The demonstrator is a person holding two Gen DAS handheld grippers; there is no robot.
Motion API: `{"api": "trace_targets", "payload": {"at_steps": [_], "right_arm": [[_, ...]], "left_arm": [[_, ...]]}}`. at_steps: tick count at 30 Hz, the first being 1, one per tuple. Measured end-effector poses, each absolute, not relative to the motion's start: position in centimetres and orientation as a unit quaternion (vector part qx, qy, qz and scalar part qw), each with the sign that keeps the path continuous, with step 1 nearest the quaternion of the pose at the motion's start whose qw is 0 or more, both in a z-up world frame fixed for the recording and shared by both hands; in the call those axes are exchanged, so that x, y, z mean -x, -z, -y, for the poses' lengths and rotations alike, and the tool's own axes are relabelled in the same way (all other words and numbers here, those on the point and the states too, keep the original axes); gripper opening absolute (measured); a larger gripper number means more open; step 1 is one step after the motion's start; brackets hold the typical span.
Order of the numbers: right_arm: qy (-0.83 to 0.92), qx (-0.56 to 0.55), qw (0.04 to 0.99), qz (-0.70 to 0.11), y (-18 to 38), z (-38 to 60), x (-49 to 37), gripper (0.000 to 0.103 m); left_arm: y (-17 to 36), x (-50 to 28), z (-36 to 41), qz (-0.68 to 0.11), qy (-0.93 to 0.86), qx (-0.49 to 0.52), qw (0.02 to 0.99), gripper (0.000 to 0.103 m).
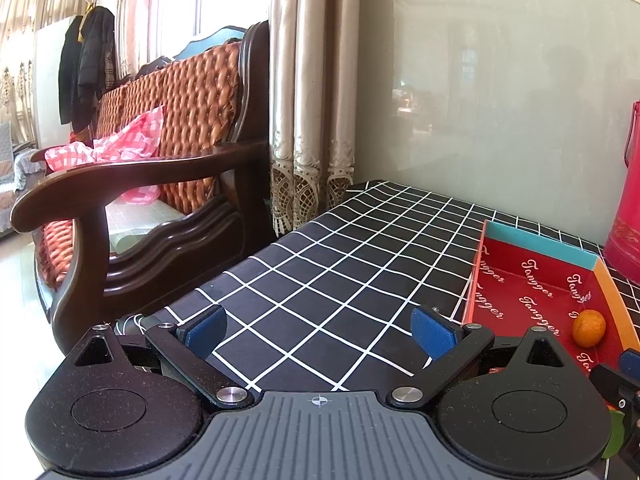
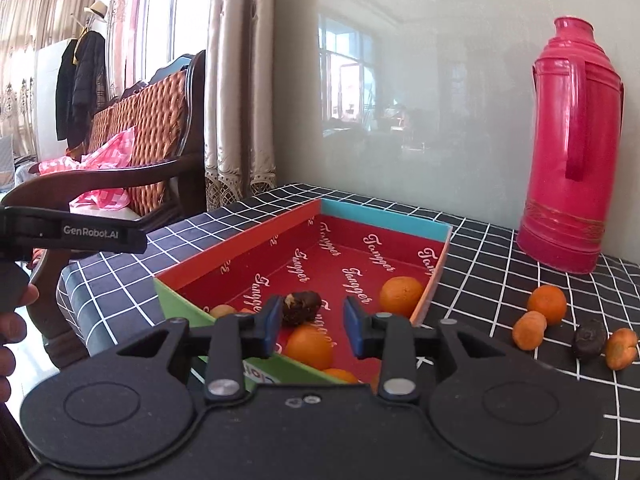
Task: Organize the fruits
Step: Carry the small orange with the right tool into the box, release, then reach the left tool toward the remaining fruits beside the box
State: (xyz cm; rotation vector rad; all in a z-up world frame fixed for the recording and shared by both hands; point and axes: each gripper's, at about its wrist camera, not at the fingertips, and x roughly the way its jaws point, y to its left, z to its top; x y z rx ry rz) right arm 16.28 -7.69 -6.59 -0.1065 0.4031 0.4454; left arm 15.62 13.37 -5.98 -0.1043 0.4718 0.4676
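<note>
A red cardboard box (image 2: pixel 352 256) printed "Tangger" sits on the black checked tablecloth. In the right wrist view it holds several oranges, one at its right wall (image 2: pixel 401 295) and one near the front (image 2: pixel 310 346), plus a dark brown fruit (image 2: pixel 301 307). My right gripper (image 2: pixel 310 326) is open and empty, hovering over the box's near end. Right of the box on the cloth lie three oranges (image 2: pixel 546 304) and a dark fruit (image 2: pixel 589 338). My left gripper (image 1: pixel 320 330) is open and empty above bare cloth, left of the box (image 1: pixel 532 288), where one orange (image 1: pixel 589 328) shows.
A tall pink thermos (image 2: pixel 576 144) stands at the back right against the grey wall. A wooden sofa (image 1: pixel 152 184) with orange cushions stands just left of the table edge. Curtains (image 1: pixel 312 80) hang behind the table's left corner.
</note>
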Motion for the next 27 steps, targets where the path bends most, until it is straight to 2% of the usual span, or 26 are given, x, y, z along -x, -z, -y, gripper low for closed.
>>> {"api": "trace_targets", "payload": {"at_steps": [3,5,7,12,17,26,27], "right_arm": [[-0.212,0.05,0.957,-0.193,6.5,7.9,-16.1,0.039],[-0.196,0.047,0.963,-0.179,6.2,8.2,-15.9,0.064],[-0.179,0.046,0.97,-0.157,5.9,8.6,-15.5,0.072],[-0.133,0.038,0.981,-0.137,5.4,9.8,-15.6,0.077],[-0.044,0.035,0.992,-0.116,5.1,11.4,-15.7,0.09],[0.091,-0.001,0.984,-0.151,5.6,16.1,-16.8,0.09],[0.108,-0.003,0.982,-0.154,5.7,16.7,-16.9,0.093]], "left_arm": [[5.9,-15.6,-13.3,-0.231,-0.23,0.05,0.944,0.098],[6.0,-15.6,-13.3,-0.231,-0.23,0.05,0.944,0.098],[6.0,-15.7,-13.3,-0.231,-0.23,0.05,0.944,0.098],[6.0,-15.7,-13.1,-0.231,-0.23,0.047,0.944,0.098],[5.9,-15.7,-12.6,-0.227,-0.225,0.043,0.947,0.098],[5.4,-15.9,-9.3,-0.212,-0.184,0.02,0.96,0.098],[5.4,-15.9,-8.7,-0.21,-0.177,0.016,0.961,0.098]]}}
